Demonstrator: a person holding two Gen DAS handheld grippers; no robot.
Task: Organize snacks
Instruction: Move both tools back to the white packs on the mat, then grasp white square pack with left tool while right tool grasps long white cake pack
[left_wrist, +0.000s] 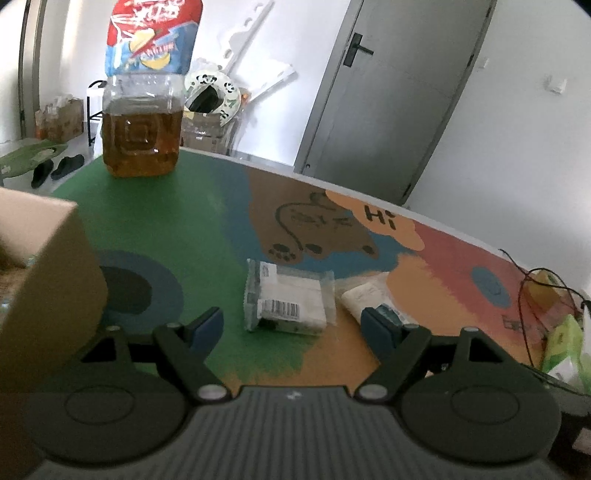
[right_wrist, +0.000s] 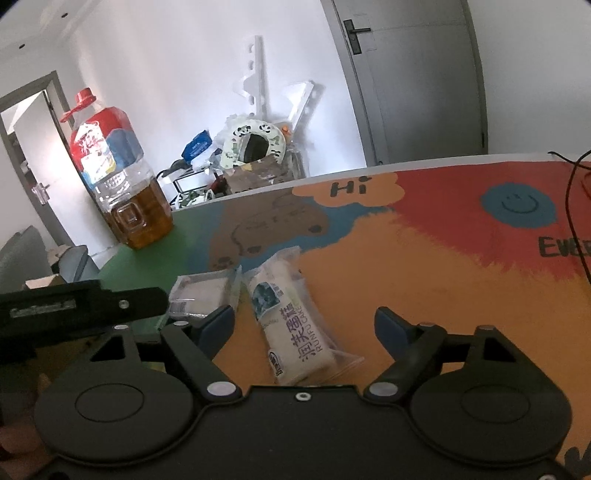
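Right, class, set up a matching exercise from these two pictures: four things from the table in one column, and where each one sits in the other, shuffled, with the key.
Things
1. oil jug
2. cardboard box
3. barcode packet
4. cake packet

Places
A. in line with the open right jaws, on the orange patch
B. at the left edge of the left wrist view, close to the camera
C. far side of the green patch, upright
D. ahead of the open left jaws, flat where green meets blue

Pairs: 1-C, 2-B, 3-D, 4-A
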